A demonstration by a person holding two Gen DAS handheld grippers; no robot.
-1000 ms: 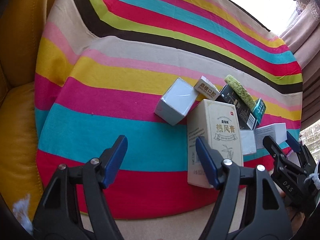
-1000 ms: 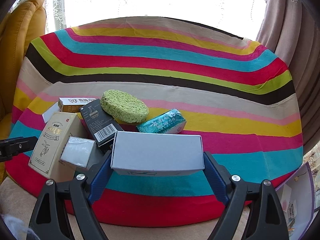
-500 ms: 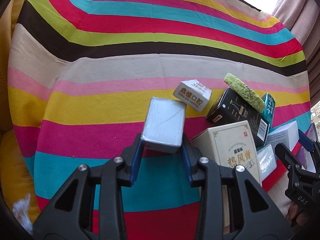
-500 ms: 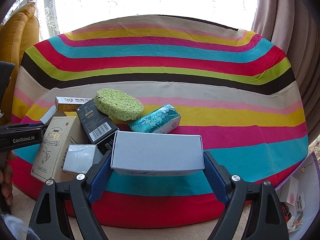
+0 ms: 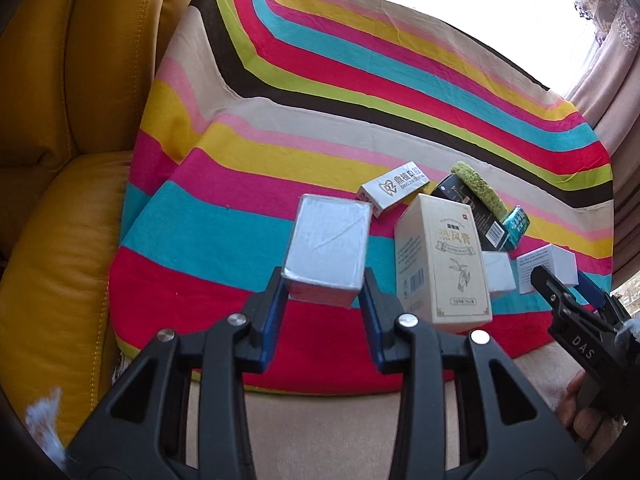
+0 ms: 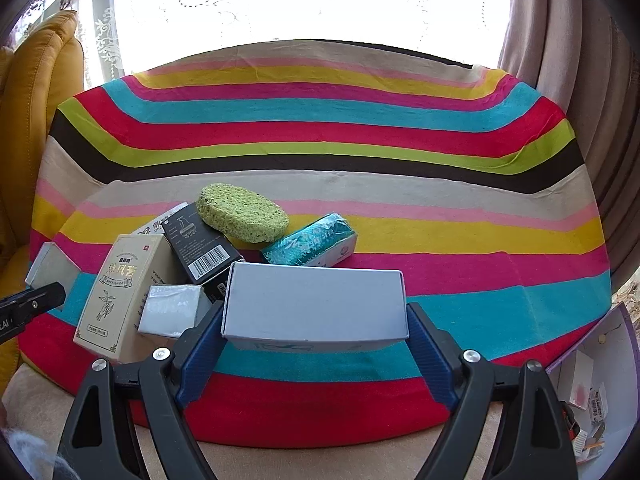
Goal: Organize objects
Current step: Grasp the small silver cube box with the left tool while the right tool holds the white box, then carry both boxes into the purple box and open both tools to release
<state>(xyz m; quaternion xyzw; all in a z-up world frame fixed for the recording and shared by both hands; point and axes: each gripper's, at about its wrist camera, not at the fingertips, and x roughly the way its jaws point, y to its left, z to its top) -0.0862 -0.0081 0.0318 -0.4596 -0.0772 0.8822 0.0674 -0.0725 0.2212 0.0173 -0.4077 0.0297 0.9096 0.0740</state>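
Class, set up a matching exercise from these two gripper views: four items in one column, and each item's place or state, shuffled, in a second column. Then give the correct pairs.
Items
1. silver box
2. long white box
3. green sponge
4. beige carton

Places or states
A. resting on the black box
B. gripped by the left gripper
C. lying on the striped cloth, gripped by nothing
D. gripped by the right gripper

Pairs: 1-B, 2-D, 3-A, 4-C
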